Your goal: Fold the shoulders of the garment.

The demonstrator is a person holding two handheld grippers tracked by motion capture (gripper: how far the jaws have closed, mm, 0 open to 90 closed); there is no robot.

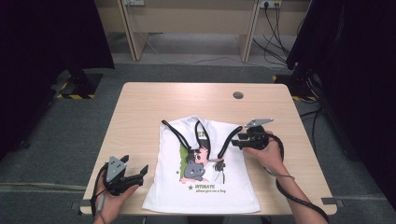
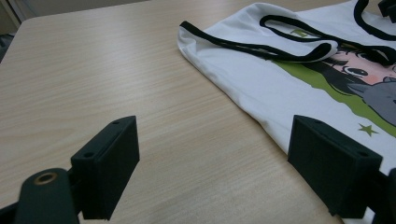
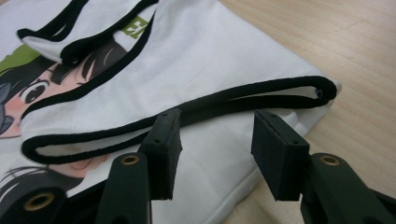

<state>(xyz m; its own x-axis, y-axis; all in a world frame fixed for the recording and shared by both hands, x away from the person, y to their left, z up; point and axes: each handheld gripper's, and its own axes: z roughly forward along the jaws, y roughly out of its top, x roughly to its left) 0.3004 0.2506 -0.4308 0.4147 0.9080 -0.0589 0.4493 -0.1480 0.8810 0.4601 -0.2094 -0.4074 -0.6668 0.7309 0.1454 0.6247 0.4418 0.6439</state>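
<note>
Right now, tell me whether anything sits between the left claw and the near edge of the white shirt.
Nothing visible does. The left claw hovers open by the lower left side of the white shirt, with bare table between its jaws and the shirt's side edge. The right claw is open over the far armhole's black trim.

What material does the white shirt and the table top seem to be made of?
The shirt looks like soft matte knit fabric, probably cotton: it lies limp, with folded black-trimmed edges. The table appears to be light wood or wood-look laminate: straight grain lines, smooth, faintly glossy surface.
</note>
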